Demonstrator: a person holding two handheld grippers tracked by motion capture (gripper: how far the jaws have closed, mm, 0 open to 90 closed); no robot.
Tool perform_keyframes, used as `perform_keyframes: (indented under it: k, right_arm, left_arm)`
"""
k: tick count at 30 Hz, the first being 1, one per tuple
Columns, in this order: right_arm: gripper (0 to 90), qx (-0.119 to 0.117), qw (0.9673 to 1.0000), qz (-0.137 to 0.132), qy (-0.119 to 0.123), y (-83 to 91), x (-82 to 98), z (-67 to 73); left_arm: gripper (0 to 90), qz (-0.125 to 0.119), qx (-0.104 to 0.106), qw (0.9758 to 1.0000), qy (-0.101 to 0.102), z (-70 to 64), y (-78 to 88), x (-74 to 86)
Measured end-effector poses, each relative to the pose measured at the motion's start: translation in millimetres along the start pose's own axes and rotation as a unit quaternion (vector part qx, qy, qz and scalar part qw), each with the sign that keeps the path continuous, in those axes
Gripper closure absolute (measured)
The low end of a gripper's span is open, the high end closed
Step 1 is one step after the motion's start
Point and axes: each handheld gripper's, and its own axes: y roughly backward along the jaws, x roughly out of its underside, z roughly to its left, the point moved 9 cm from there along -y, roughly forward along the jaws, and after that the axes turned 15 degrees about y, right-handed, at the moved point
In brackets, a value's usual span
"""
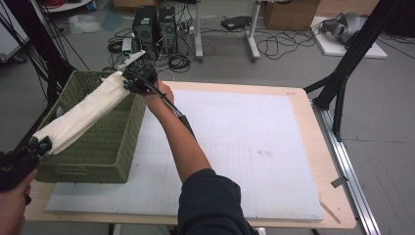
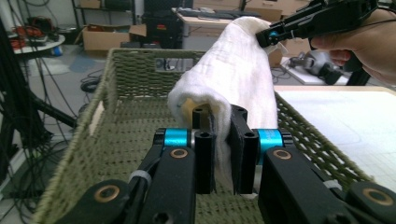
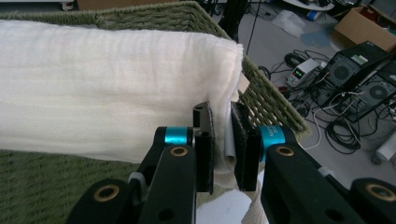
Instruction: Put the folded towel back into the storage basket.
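Stretching over the basket (image 1: 105, 147), the towel (image 1: 83, 115) was clamped by the left gripper (image 2: 220, 154) and right gripper (image 3: 222, 140), its ends hidden between their jaws.

White cloth (image 1: 83, 115) folded long, stretched taut above green woven basket (image 1: 105, 147); ends apparently clamped.

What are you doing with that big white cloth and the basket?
A person holds a gripper in each hand, and both are pinching a white cloth, one at each end. The left gripper has the near end and the right gripper has the far end, so the cloth stretches in the air over the green woven basket. The basket sits at the left of the table. The cloth is not in the basket yet.
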Motion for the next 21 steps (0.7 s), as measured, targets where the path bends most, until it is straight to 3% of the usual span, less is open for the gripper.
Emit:
perform_keyframes:
  k: [6,8,9,11,13,21]
  right_arm:
    - [80.8,0.007,0.9999,-0.002,-0.010,-15.3,-6.2,-0.4]
    - [74.8,0.012,0.9998,-0.002,-0.015,-20.2,-6.5,-0.3]
    - [67.5,0.022,0.9996,0.000,-0.016,-22.7,-6.0,-1.0]
    - [56.0,0.033,0.9991,0.009,-0.025,-26.5,-2.0,-2.0]
    - [47.3,0.038,0.9986,0.013,-0.034,-27.3,2.4,-4.4]
    - [40.7,0.049,0.9978,0.001,-0.045,-5.6,9.1,-14.2]
  left_arm:
    - [81.8,0.000,-0.016,0.9999,-0.002,9.6,-4.0,-1.1]
    - [80.1,0.004,-0.026,0.9996,-0.006,15.1,-5.9,0.0]
    - [74.7,0.004,-0.032,0.9995,-0.002,18.9,-6.6,0.7]
    - [47.6,-0.001,-0.041,0.9990,0.017,25.8,-5.6,1.4]
    - [36.9,-0.010,-0.045,0.9988,0.020,29.9,-2.2,1.7]
    - [35.0,-0.018,-0.033,0.9991,0.017,24.6,4.0,-2.8]
